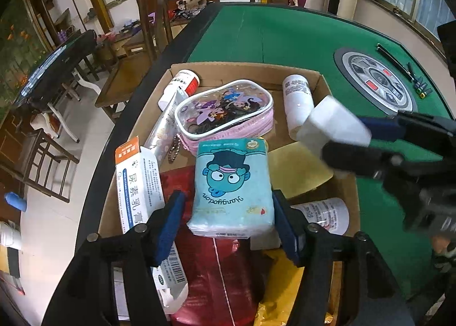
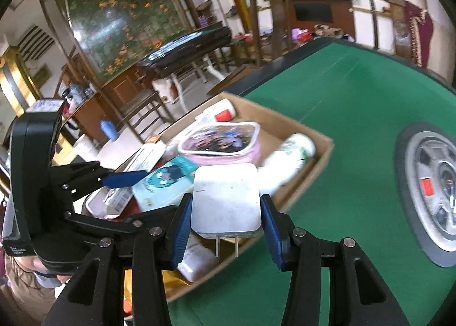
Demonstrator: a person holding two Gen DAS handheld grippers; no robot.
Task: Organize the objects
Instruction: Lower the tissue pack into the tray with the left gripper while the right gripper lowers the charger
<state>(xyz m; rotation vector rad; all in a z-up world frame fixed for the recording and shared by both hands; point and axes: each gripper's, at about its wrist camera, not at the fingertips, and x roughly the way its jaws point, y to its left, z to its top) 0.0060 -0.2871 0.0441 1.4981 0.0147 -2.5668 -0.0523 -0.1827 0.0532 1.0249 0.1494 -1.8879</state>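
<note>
Pinching a white charger (image 2: pixel 226 202) by its sides, the right gripper (image 2: pixel 226 222) hangs over the cardboard box (image 2: pixel 322 149), the plug's two prongs pointing back at the camera; motion blur smears the charger in the left wrist view. The left gripper (image 1: pixel 229 222) has its blue pads against both flanks of a teal tissue pack (image 1: pixel 232 186), held above the box's clutter. Beneath, a pink pouch (image 1: pixel 225 115), white bottles and an ointment carton (image 1: pixel 138 186) overlap; red and yellow packets are mostly hidden. Green table (image 1: pixel 270 35) surrounds the box.
</note>
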